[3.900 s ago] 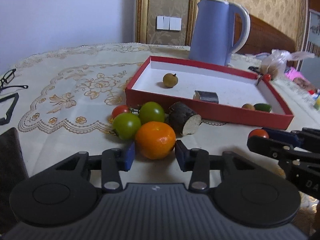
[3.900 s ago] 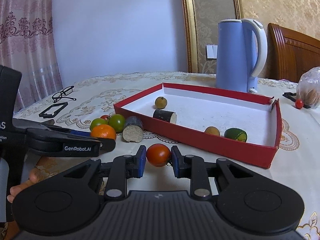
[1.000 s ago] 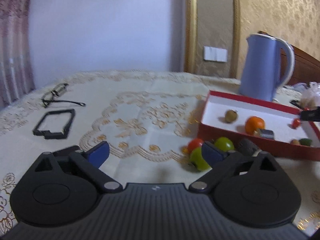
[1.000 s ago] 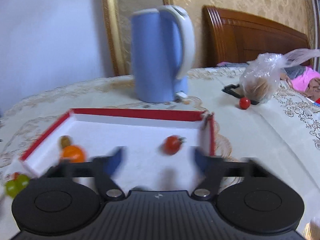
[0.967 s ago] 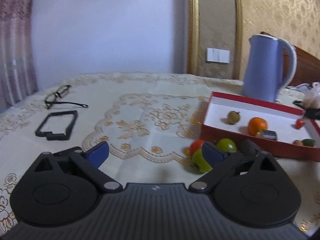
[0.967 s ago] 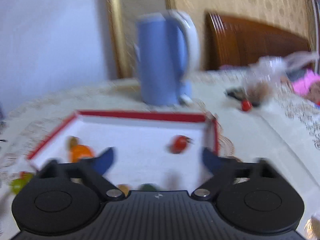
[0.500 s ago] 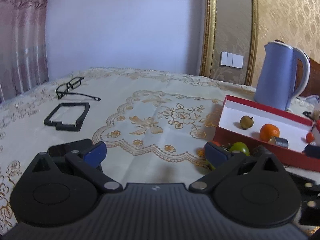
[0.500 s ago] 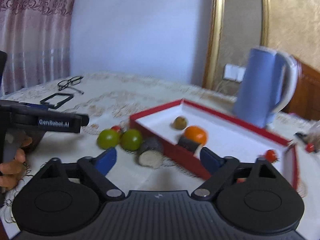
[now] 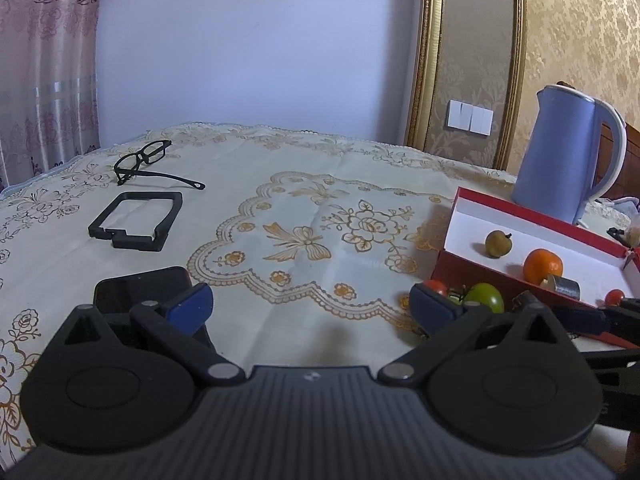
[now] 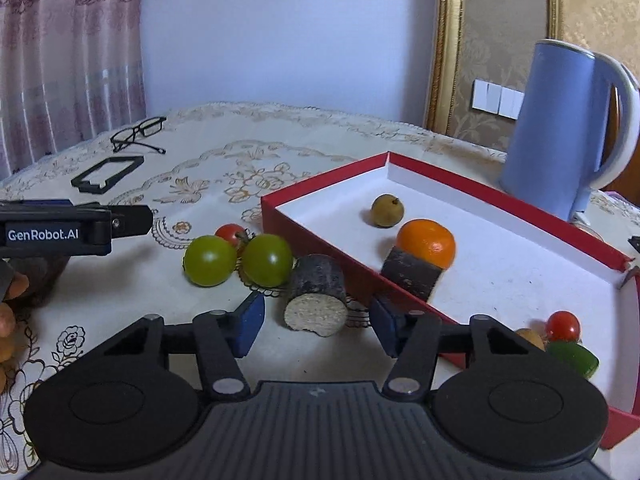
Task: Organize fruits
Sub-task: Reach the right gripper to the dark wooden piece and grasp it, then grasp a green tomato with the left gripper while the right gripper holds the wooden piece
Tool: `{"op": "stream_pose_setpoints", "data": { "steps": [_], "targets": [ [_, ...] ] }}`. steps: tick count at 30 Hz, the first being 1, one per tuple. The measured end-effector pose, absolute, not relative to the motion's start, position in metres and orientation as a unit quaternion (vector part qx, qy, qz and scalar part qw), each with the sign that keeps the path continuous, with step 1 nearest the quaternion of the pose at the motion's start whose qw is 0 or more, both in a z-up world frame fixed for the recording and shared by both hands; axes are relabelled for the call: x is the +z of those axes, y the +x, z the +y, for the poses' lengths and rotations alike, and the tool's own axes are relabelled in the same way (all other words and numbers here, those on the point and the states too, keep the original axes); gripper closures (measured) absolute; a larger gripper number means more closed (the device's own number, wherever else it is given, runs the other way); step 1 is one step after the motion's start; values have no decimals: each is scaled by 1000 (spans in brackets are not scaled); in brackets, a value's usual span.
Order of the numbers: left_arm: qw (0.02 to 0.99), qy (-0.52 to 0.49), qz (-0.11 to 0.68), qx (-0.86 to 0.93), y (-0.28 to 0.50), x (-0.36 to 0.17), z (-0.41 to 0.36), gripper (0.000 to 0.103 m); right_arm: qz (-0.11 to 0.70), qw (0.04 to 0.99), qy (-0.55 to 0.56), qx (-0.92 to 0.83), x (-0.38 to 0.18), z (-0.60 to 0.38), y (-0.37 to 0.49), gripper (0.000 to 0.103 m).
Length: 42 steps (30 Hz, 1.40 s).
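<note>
Meanwhile, on the cream embroidered tablecloth, the right gripper has just been narrowing its jaws; they flank a dark-barked log stub with a pale cut face without touching it. Two green tomatoes and a small red tomato lie just beside the stub, outside the red cardboard tray with white lining. Inside the tray sit an orange tangerine, a brownish round fruit, a dark block and a red cherry tomato. The left gripper hangs spread wide over bare cloth, empty.
</note>
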<state>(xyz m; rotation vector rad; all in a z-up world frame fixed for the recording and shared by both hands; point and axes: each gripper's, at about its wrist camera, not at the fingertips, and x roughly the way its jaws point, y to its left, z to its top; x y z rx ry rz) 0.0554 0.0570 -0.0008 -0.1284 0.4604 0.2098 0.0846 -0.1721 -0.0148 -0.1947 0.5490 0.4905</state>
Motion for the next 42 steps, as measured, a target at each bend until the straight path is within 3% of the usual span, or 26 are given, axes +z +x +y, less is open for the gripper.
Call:
{"op": "stream_pose_setpoints", "data": {
  "steps": [11, 42],
  "targets": [
    [965, -66, 232, 103, 56, -2, 58, 0, 270, 927, -106, 238, -15, -168, 89, 69],
    [968, -49, 238, 65, 56, -2, 49, 0, 261, 930, -88, 245, -12, -189, 71, 70]
  ]
}}
